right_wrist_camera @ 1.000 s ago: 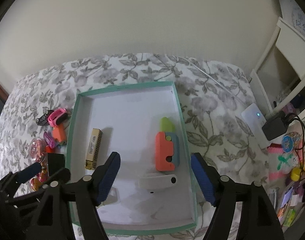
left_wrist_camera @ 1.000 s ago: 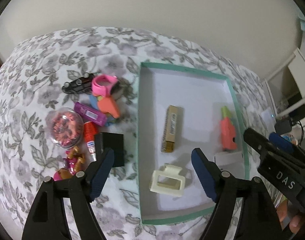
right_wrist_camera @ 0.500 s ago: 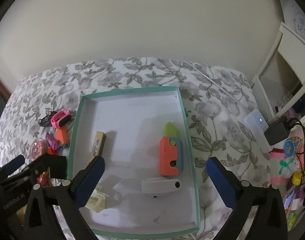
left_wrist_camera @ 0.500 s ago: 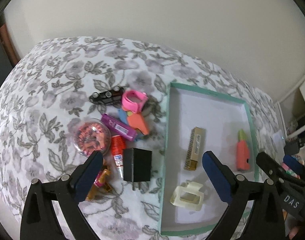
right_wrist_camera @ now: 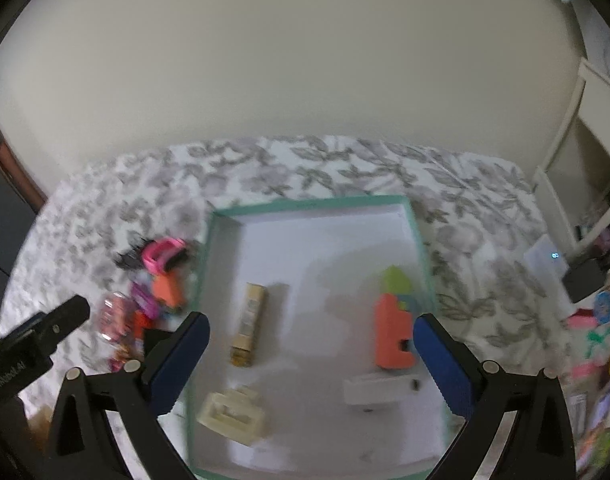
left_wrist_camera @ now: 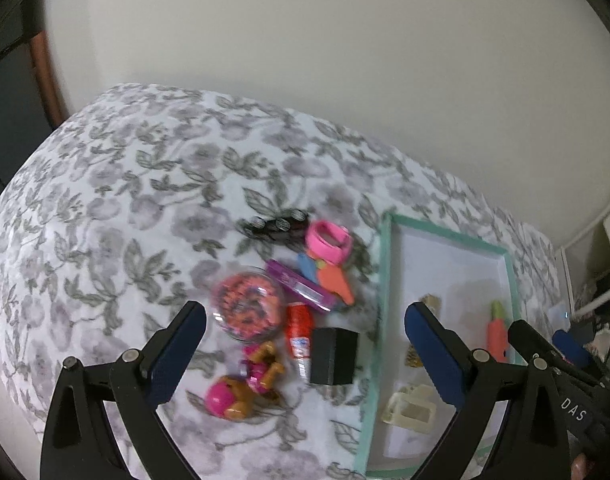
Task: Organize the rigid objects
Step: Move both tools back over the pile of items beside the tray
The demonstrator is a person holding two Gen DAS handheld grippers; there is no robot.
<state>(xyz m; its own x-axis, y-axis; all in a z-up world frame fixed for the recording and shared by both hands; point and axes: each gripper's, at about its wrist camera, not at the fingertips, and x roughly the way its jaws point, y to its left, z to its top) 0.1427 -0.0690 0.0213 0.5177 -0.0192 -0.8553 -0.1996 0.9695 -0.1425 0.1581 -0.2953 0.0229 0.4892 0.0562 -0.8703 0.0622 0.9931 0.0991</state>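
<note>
A white bedcover printed with grey flowers and leaves (left_wrist_camera: pixel 153 184) spreads across the scene, up to a plain cream wall (right_wrist_camera: pixel 297 72) at the far side. At the far left a brown wooden door frame (left_wrist_camera: pixel 45 76) stands against the wall. To the right, a white wooden shelf frame (right_wrist_camera: pixel 565 128) rises beside the bed, with a small white device showing a lit dot (right_wrist_camera: pixel 545 258) and a black plug adapter (right_wrist_camera: pixel 585 280) just beside it. Blurred colourful clutter (right_wrist_camera: pixel 601 320) lies at the near right.
</note>
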